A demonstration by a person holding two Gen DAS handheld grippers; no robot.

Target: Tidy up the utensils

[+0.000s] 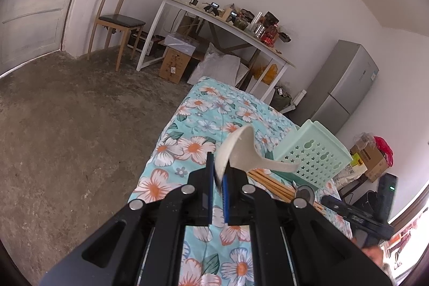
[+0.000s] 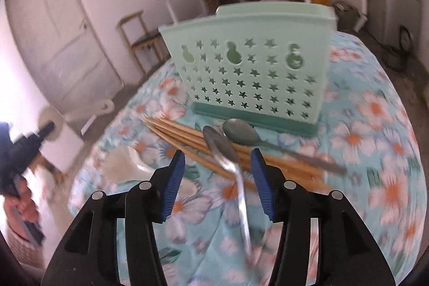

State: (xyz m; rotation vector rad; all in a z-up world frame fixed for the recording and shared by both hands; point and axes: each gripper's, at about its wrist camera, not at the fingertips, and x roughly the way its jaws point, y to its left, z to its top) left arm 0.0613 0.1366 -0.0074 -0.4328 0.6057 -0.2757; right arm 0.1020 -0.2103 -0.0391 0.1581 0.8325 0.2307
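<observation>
Left tool [image 1: 218, 178]: clenched on the bowl of a white ladle-style spoon [image 1: 241, 149], held above the floral bedspread [image 1: 187, 149]. Second white spoon [image 2: 120, 164]: lying on the bedspread. Wooden chopsticks [image 2: 187, 137]: fanned flat before the mint-green utensil holder [image 2: 249, 66], which stands upright. Right tool [image 2: 217, 168]: released, straddling one metal spoon [image 2: 222, 149]; another metal spoon [image 2: 241, 134] lies just beside.
</observation>
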